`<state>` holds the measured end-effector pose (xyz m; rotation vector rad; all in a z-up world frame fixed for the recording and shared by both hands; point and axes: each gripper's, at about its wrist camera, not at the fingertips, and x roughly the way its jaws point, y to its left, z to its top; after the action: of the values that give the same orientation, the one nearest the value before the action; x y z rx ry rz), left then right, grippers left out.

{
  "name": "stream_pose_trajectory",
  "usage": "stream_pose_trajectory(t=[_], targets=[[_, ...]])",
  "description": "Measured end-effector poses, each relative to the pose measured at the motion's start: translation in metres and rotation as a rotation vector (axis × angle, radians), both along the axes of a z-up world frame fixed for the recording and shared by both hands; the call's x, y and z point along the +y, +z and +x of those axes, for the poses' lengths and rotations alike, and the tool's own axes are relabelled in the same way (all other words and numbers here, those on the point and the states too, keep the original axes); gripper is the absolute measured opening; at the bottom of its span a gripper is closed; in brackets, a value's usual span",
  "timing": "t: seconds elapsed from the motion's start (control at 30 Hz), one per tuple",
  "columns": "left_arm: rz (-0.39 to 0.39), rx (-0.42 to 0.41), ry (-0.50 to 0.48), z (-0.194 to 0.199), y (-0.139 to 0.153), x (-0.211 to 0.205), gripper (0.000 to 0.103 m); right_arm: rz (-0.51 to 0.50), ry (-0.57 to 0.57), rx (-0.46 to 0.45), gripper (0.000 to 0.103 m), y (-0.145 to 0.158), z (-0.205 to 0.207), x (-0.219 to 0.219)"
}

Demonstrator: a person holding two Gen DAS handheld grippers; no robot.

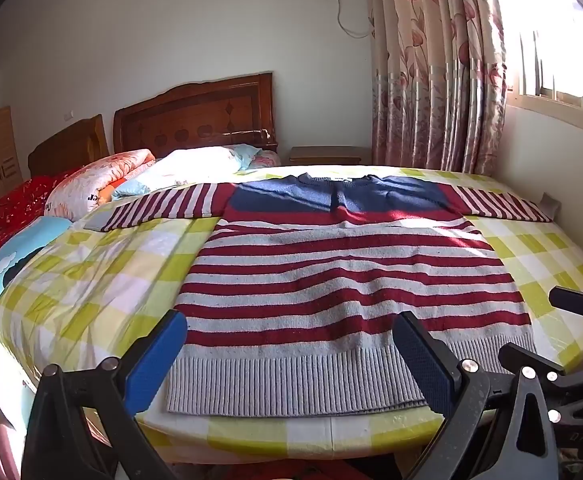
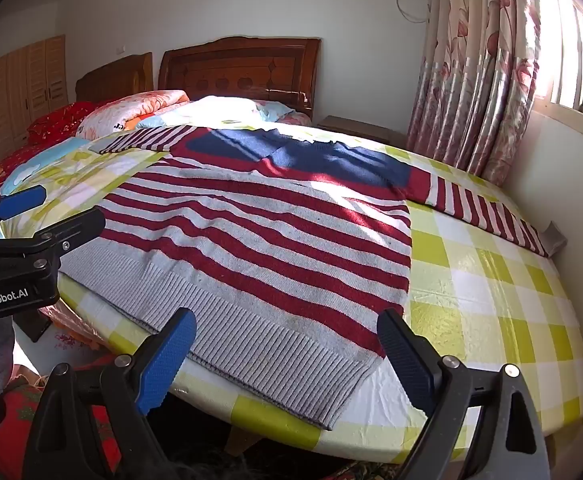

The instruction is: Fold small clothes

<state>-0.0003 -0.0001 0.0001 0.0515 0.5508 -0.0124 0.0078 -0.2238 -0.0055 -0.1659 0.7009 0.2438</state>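
- Sweater [image 1: 347, 280] lies flat on the table [image 2: 491, 280], spread out, hem toward both grippers, collar at the far end, sleeves out to the sides. Long axis of the body runs straight away from the cameras; sleeve line runs across.
- Left gripper [image 1: 291, 360] sits at the hem, pointing up the body; jaws wide, straddling most of the hem width, nothing held. Its left finger is near the hem's left corner.
- Right gripper [image 2: 287, 356] is also at the hem, jaws wide and empty, bracketing the hem's right corner (that corner nearly reaches the table edge).
- Each arm is closest to its own hem corner; sleeves are well apart from both, right sleeve [image 2: 487, 216] reaching the wall side.
- My read: folding not started; first move is likely a sleeve or a hem corner.
- Material: chunky knit, grey ribbed hem band, red/grey stripes, navy yoke. Soft, will drape and sag when lifted.
- Cloth on the table is yellow-green check, looks slick (plastic sheen), so the knit may slide.
- Beyond: bed [image 1: 195, 120] with wooden headboard, curtain [image 1: 435, 68].
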Motion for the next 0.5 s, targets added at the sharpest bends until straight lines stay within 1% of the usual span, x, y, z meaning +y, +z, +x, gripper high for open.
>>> stream_pose_trajectory(t=[0.5], targets=[[0.001,0.010,0.003,-0.0026,-0.0030,0.0002,0.103,-0.002,-0.001,0.000,0.094,-0.0009,-0.0004,0.0000]])
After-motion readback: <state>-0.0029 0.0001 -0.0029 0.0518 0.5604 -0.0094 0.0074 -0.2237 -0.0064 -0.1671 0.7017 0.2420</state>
